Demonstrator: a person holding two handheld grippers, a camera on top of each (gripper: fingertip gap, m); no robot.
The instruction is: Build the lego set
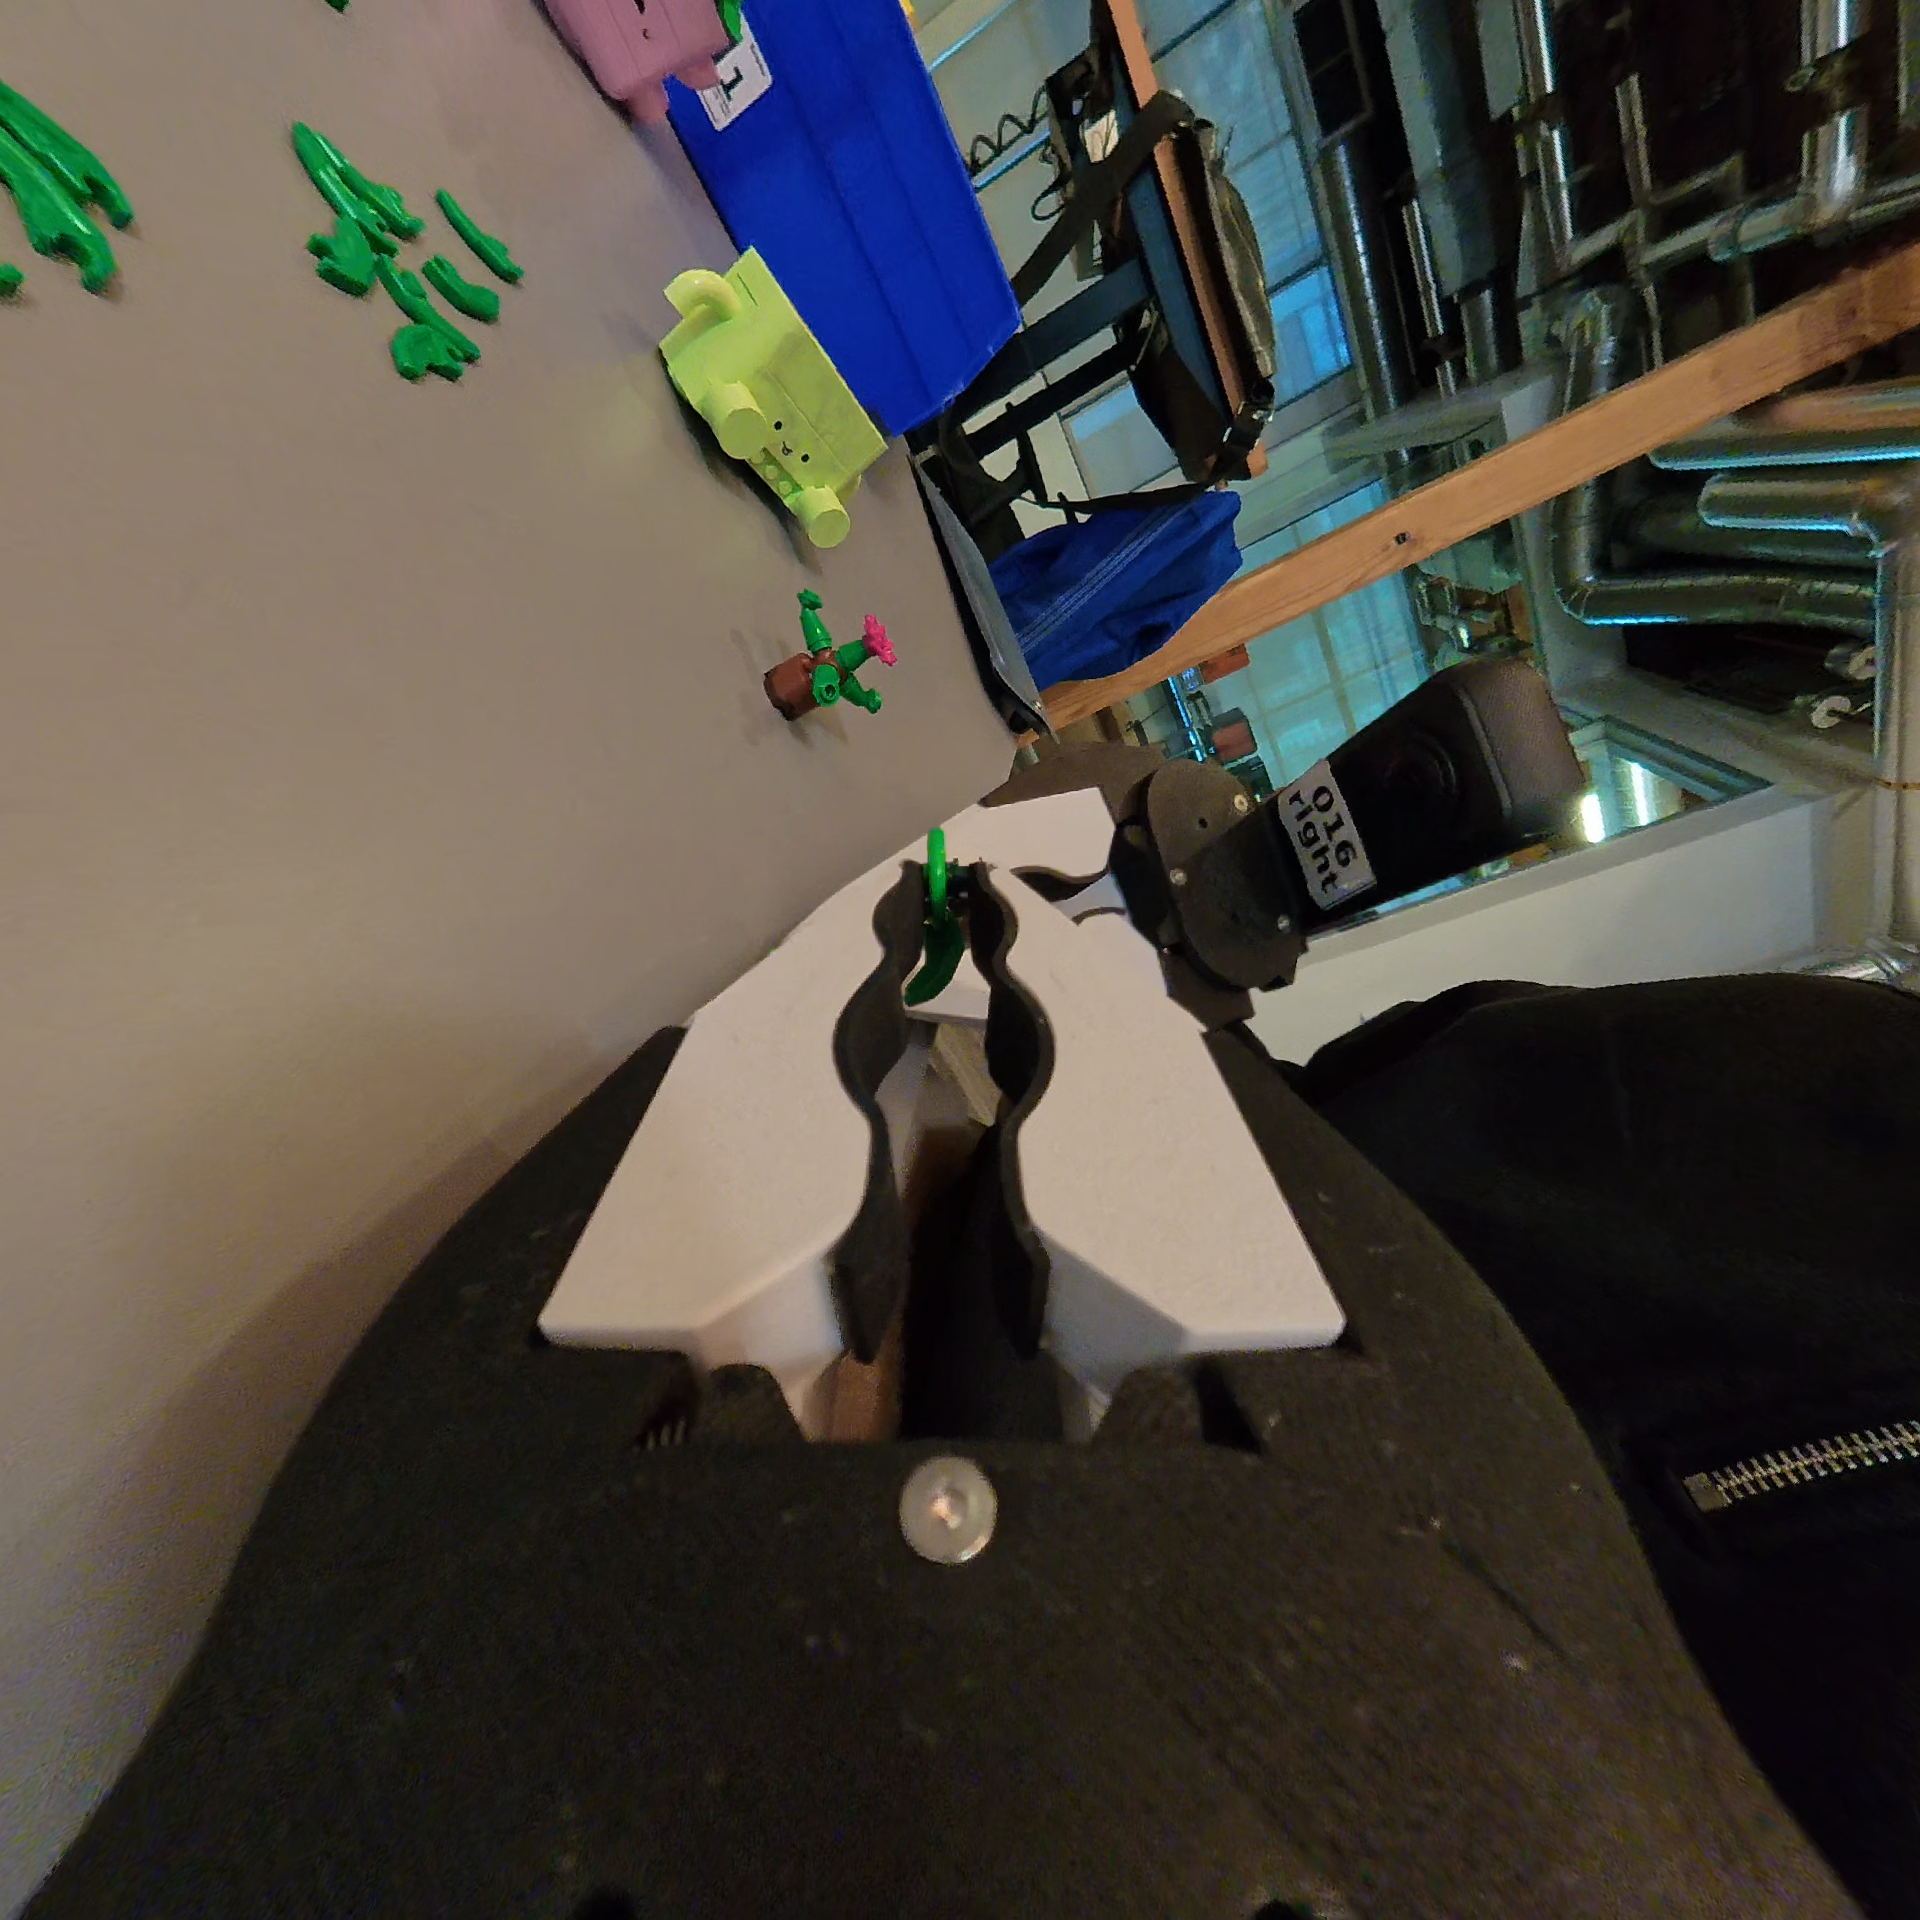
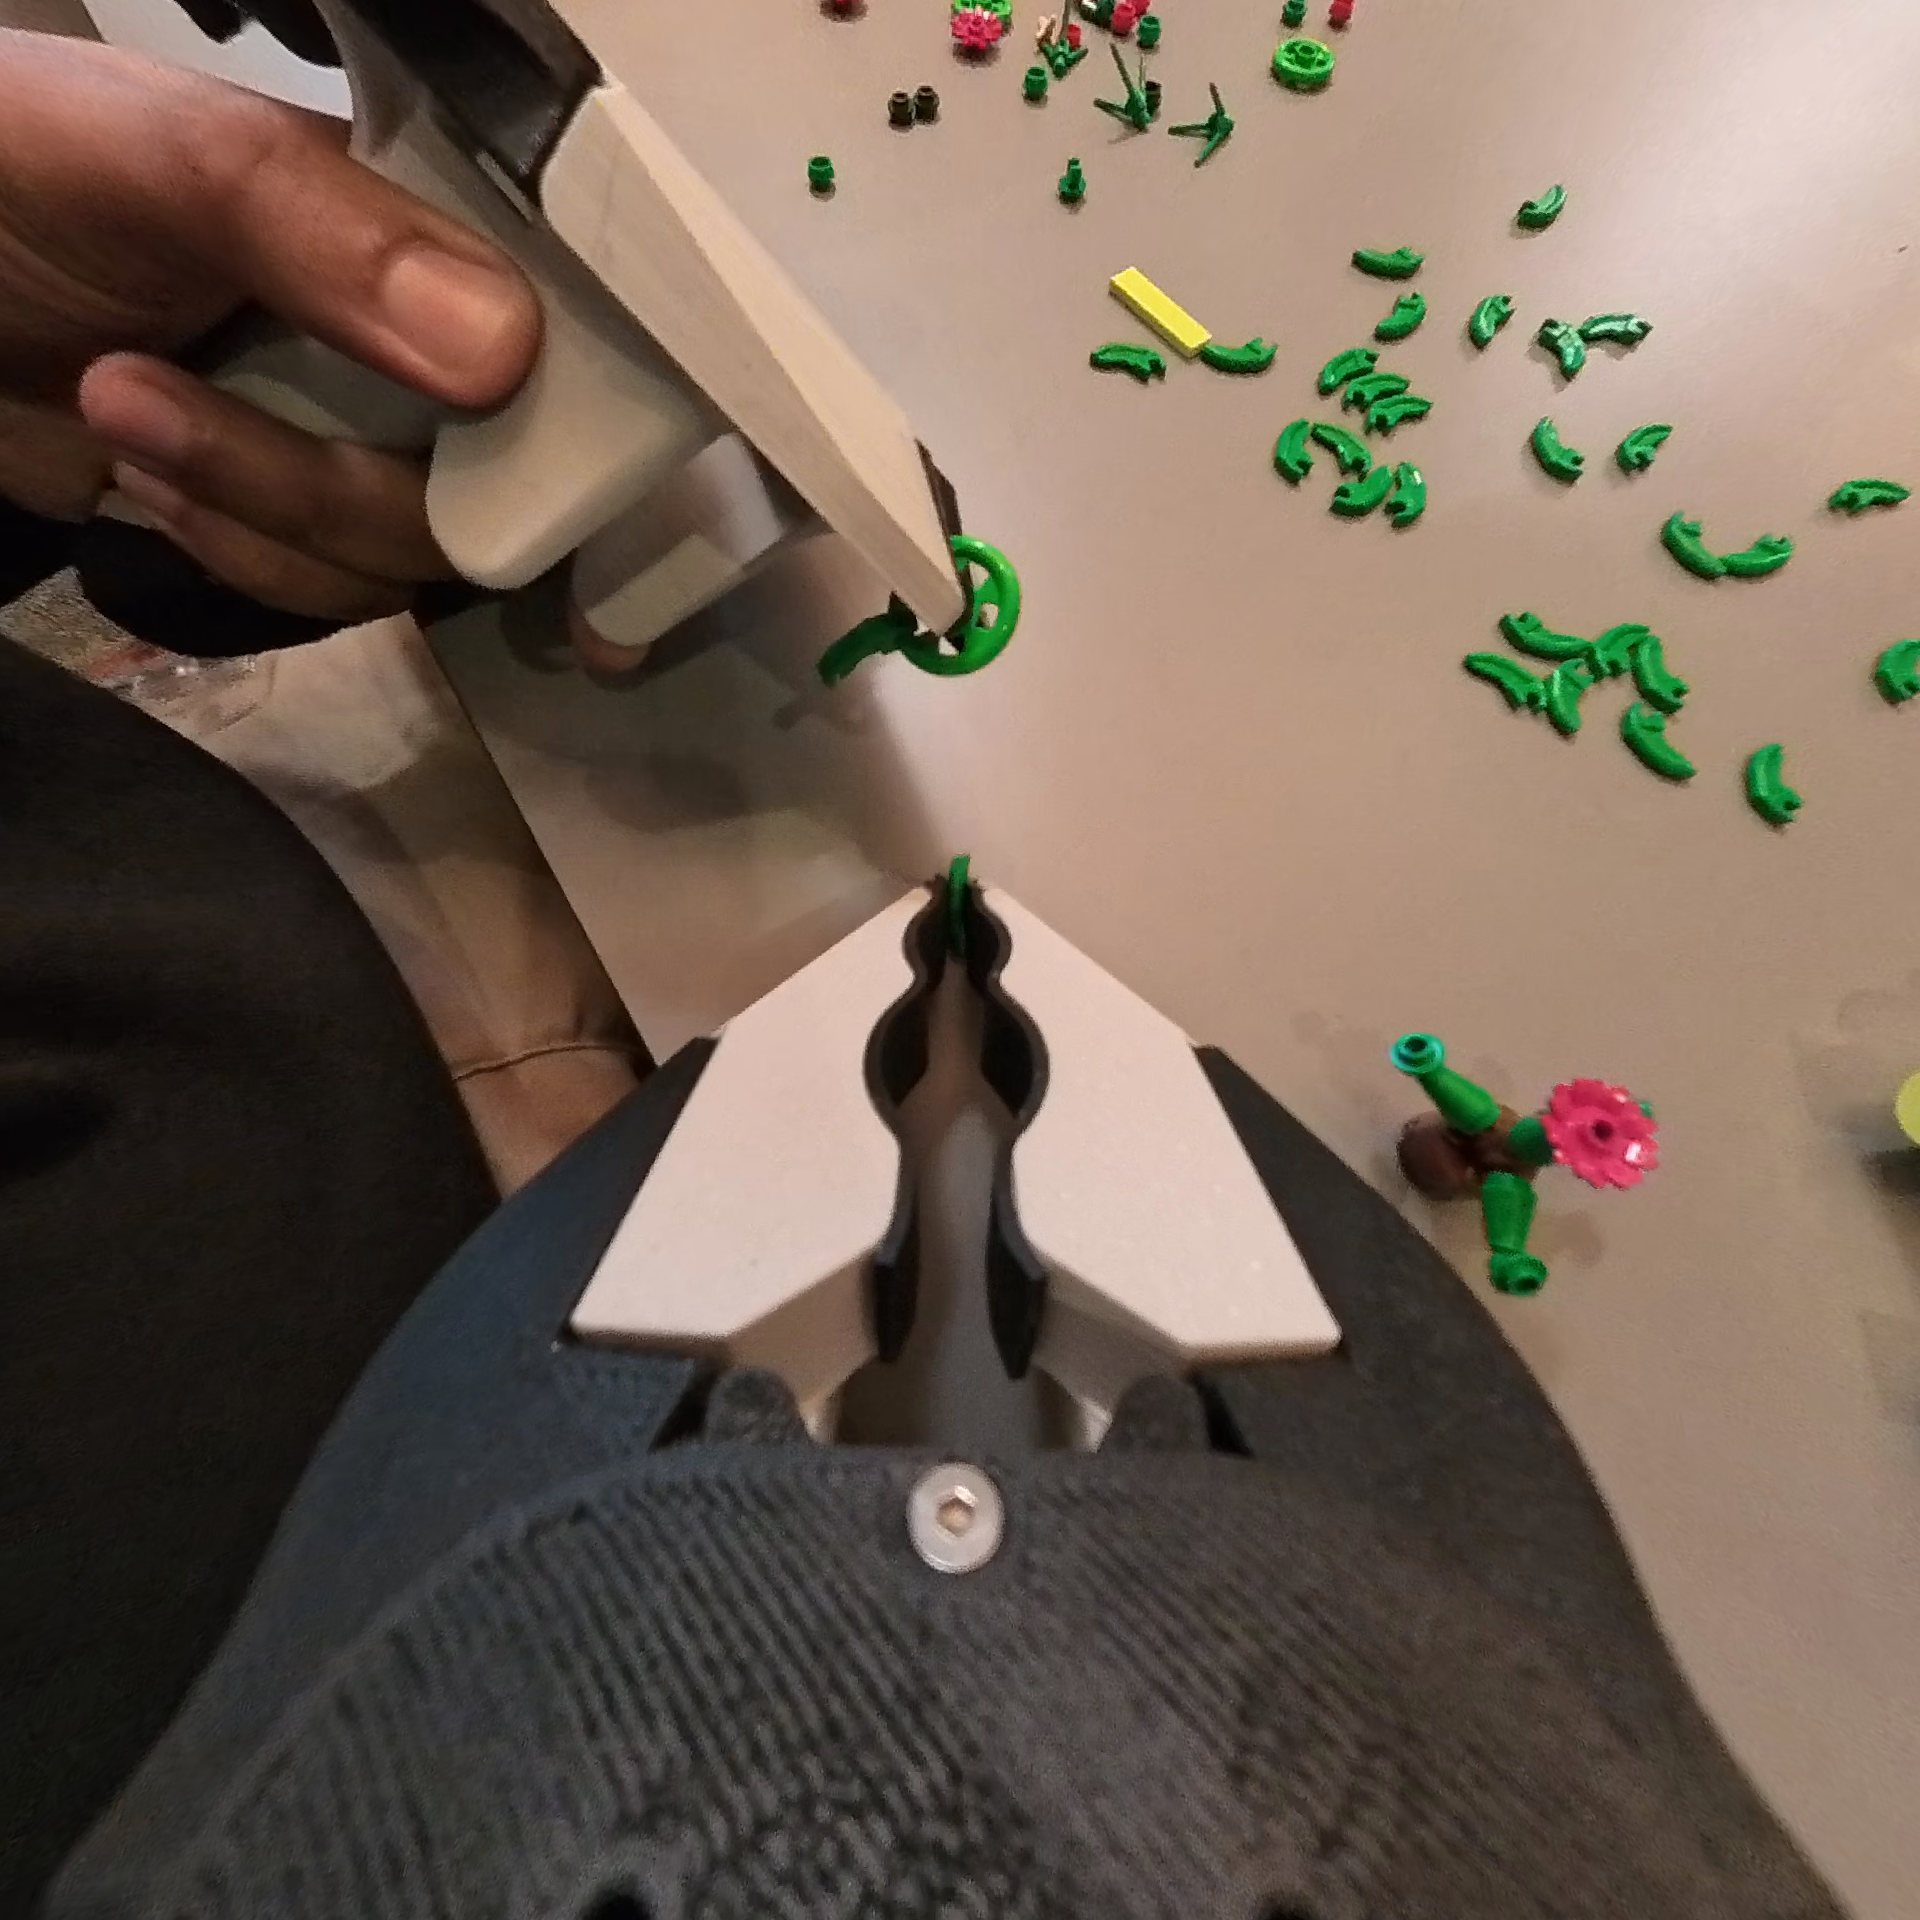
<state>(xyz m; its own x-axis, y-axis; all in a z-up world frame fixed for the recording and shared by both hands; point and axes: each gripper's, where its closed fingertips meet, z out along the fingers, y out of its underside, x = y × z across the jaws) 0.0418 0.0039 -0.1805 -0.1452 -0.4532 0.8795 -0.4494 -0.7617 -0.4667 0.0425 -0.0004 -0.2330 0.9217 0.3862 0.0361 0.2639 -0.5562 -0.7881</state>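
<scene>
My left gripper (image 1: 948, 894) is shut on a green wheel-shaped ring (image 1: 937, 868) with one curved green leaf (image 1: 935, 966) fixed to it; it also shows in the right wrist view (image 2: 940, 613), held above the table, ring (image 2: 971, 613) and leaf (image 2: 857, 649) sticking out. My right gripper (image 2: 958, 899) is shut on a single curved green leaf piece (image 2: 958, 904), a little below and right of the ring. A small built plant (image 2: 1507, 1143) with a brown base, green stems and a pink flower lies on the table at the right; it also shows in the left wrist view (image 1: 831, 665).
Several loose curved green leaves (image 2: 1361, 426) are scattered over the beige table (image 2: 1195, 831), with a yellow flat tile (image 2: 1158, 312) and small mixed pieces (image 2: 1132, 104) farther off. A lime-green pot (image 1: 769, 384), a pink pot (image 1: 644, 42) and a blue bin (image 1: 842, 208) stand near the table's edge. The gap from one gripper's tips to the other's is roughly 5 centimeters. Between my right fingertips and the small built plant (image 2: 1507, 1143) there is roughly 10 centimeters. The left camera catches it too, in the left wrist view (image 1: 840, 671).
</scene>
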